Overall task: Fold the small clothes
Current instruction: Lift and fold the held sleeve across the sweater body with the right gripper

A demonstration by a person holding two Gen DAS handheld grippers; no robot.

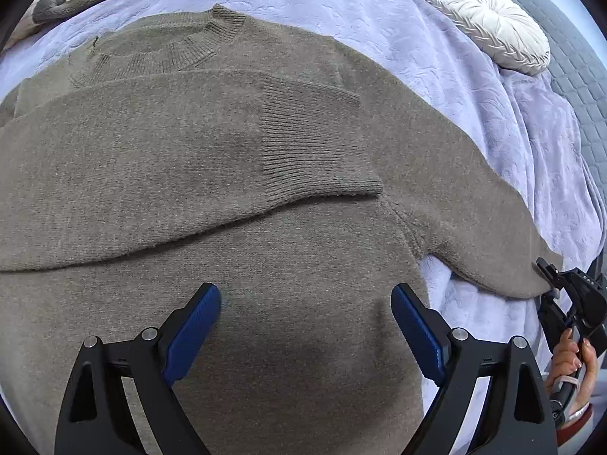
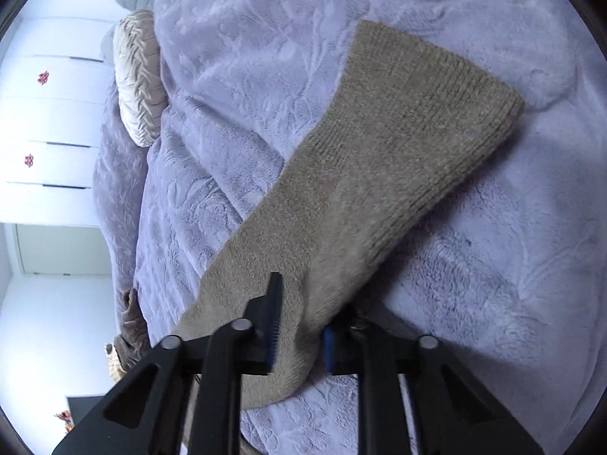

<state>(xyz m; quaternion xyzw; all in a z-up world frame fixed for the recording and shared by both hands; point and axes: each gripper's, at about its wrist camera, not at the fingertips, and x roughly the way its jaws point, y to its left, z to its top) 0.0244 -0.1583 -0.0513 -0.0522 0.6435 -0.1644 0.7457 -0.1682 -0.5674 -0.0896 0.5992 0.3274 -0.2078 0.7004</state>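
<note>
I am looking over a bed covered by a lilac plush blanket (image 1: 379,11) with an embossed leaf pattern, and daylight is brightening its pile. A round pleated cream cushion (image 1: 493,26) is lying near a grey quilted headboard (image 1: 569,57). Behind it, white cabinet doors (image 2: 49,121) are showing small red decorations, and a pale wall (image 2: 49,322) is glowing beneath them.

The sweater (image 1: 212,197) runs off the left and bottom edges of the left wrist view. At lower centre of the right wrist view, its sleeve (image 2: 379,174) hides behind the blurred right tool (image 2: 299,345).
</note>
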